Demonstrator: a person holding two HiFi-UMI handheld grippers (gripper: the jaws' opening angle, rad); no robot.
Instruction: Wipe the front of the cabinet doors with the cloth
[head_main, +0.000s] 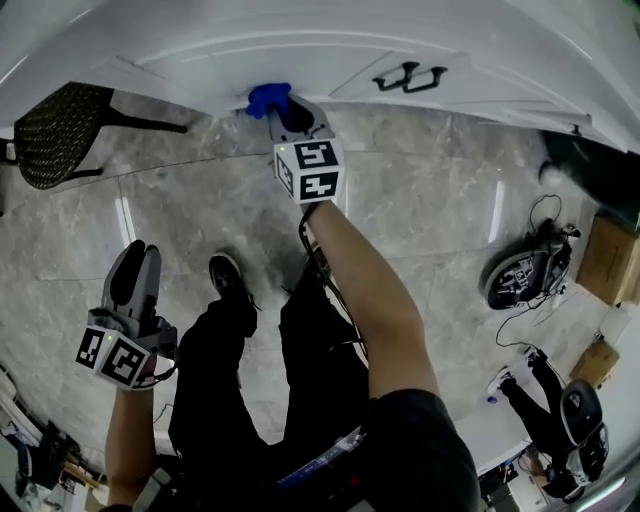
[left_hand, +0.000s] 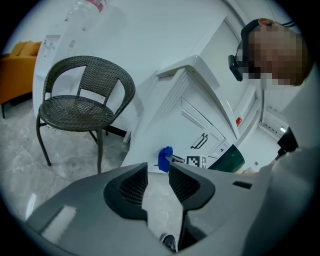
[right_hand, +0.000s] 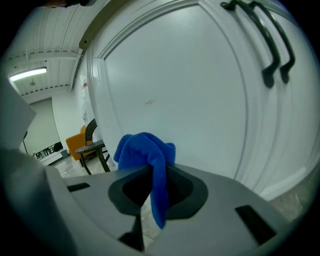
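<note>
A blue cloth (head_main: 268, 97) is pressed against the lower part of the white cabinet door (head_main: 300, 55), and my right gripper (head_main: 283, 112) is shut on it. In the right gripper view the cloth (right_hand: 143, 150) bunches out between the jaws of the right gripper (right_hand: 154, 176), close to the door panel (right_hand: 175, 90). Two dark handles (right_hand: 272, 50) sit at the upper right. My left gripper (head_main: 138, 262) hangs low over the floor, away from the cabinet. Its jaws (left_hand: 158, 172) stand slightly apart and hold nothing. From there the cloth (left_hand: 165, 158) shows against the cabinet.
A dark wicker chair (head_main: 55, 130) stands left of the cabinet, also visible as the chair (left_hand: 80, 107) on the marble floor. Cardboard boxes (head_main: 610, 260), a round device with cables (head_main: 520, 275) and another person (head_main: 560, 410) are on the right.
</note>
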